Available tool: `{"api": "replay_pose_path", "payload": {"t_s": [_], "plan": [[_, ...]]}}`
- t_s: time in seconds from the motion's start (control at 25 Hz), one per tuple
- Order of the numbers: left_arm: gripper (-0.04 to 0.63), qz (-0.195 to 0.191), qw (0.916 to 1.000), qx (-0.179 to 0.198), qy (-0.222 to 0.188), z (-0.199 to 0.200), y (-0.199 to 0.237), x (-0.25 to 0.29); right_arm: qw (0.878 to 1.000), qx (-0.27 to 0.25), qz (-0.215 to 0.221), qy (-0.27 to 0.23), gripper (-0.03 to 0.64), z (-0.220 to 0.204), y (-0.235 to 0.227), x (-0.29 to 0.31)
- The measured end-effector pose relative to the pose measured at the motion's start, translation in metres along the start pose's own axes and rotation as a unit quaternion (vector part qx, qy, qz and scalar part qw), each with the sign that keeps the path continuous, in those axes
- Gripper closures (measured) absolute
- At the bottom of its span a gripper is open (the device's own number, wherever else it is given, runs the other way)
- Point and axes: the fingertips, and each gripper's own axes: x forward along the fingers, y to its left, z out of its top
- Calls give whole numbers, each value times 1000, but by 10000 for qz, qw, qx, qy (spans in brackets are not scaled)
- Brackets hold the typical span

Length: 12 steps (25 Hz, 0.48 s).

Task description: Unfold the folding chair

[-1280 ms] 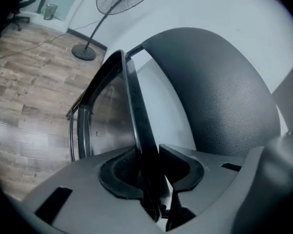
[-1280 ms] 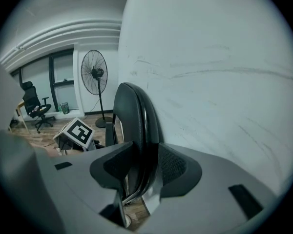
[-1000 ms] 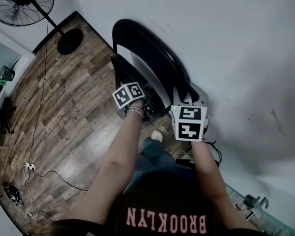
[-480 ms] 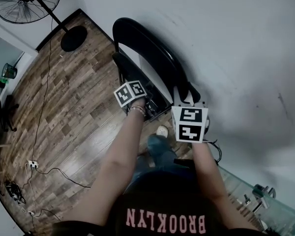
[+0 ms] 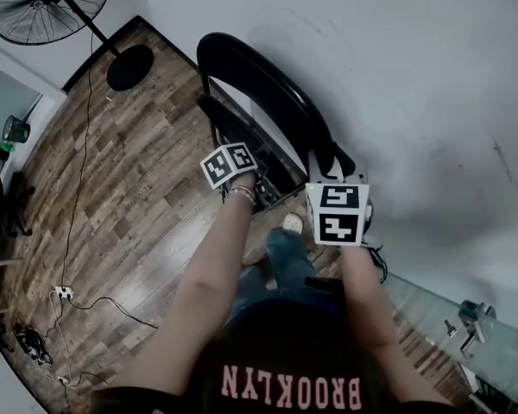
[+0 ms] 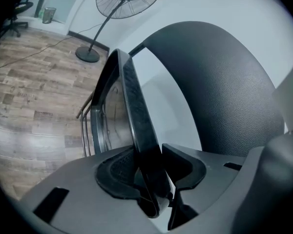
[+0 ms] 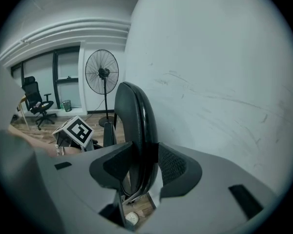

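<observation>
The folding chair (image 5: 268, 93) stands upright on the wooden floor (image 5: 129, 197), close against the white wall (image 5: 397, 76). In the head view its curved top edge runs from 10 o'clock to 4 o'clock, and its front faces the room toward 8 o'clock. In the right gripper view the backrest (image 7: 132, 126) is seen edge-on, with its long axis running 12 to 6. In the left gripper view the seat panel (image 6: 132, 106) stands steeply, its edge climbing toward 11 o'clock. It leans away from the backrest, and a wedge of wall shows between the two.

The left gripper (image 6: 156, 179) sits at the seat's near edge. Its jaws are narrow and the pads are closed on that thin black edge. The right gripper (image 7: 144, 165) is at the near end of the backrest. Its jaws are also narrow, clamped on either side of the rim. From above, the chair extends away from both grippers toward 11 o'clock, with the left one nearer the room and the right one nearer the wall.

A standing fan (image 5: 47, 3) is at 10 o'clock, well away from the chair. Beyond it a small bin (image 7: 67, 105) stands by the window, and I can't make out its contents.
</observation>
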Motion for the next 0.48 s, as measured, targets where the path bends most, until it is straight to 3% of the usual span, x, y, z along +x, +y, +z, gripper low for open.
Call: {"api": "replay_pose_path", "payload": {"t_s": [0.48], "plan": [[446,-44,9999,-103,114,-6,24,-28,9998,-54,-209,-31,457,-4,23,-12]]}}
